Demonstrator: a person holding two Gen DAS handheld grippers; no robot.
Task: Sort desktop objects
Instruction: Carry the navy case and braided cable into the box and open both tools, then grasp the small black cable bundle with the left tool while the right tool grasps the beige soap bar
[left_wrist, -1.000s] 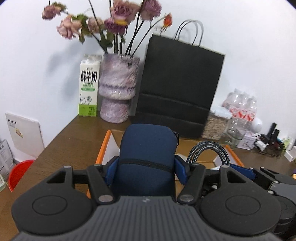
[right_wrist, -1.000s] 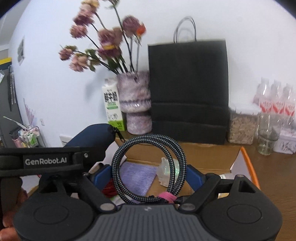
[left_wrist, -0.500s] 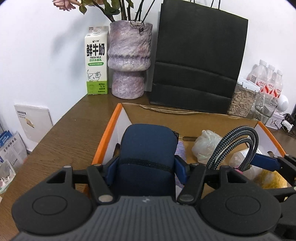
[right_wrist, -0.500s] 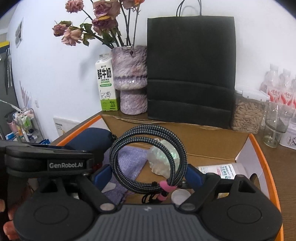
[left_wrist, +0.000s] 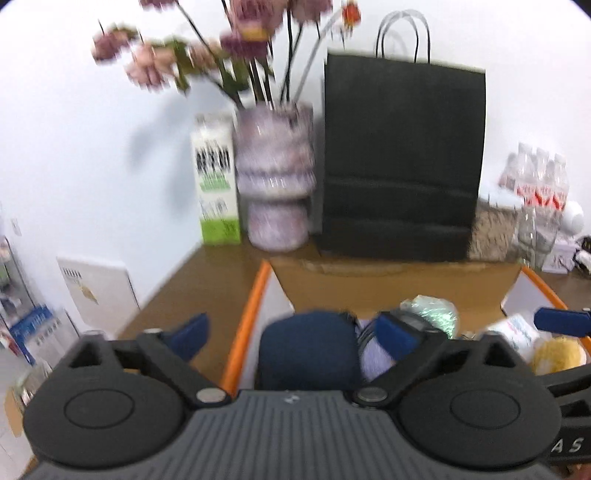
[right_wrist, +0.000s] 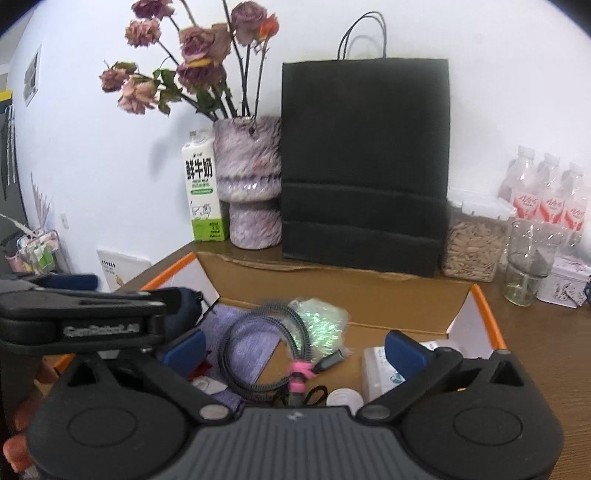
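Both grippers have let go since the earlier frames: the left gripper (left_wrist: 293, 334) is opening wide, the navy pouch (left_wrist: 308, 349) loose between its fingers, inside the orange-edged box (left_wrist: 243, 325); the right gripper (right_wrist: 293, 349) is opening too, the braided cable (right_wrist: 266, 354) dropped among the box contents. Step in hand — depositing. Next, I judge, both withdraw upward clear. Farther back on the brown desk (right_wrist: 546, 332) stand a milk carton (right_wrist: 203, 192), vase (right_wrist: 249, 181) and black bag (right_wrist: 365, 162) against the white wall.

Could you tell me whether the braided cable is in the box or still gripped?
In the box: the braided cable lies coiled there, clear of the right gripper, whose jaws are opening.
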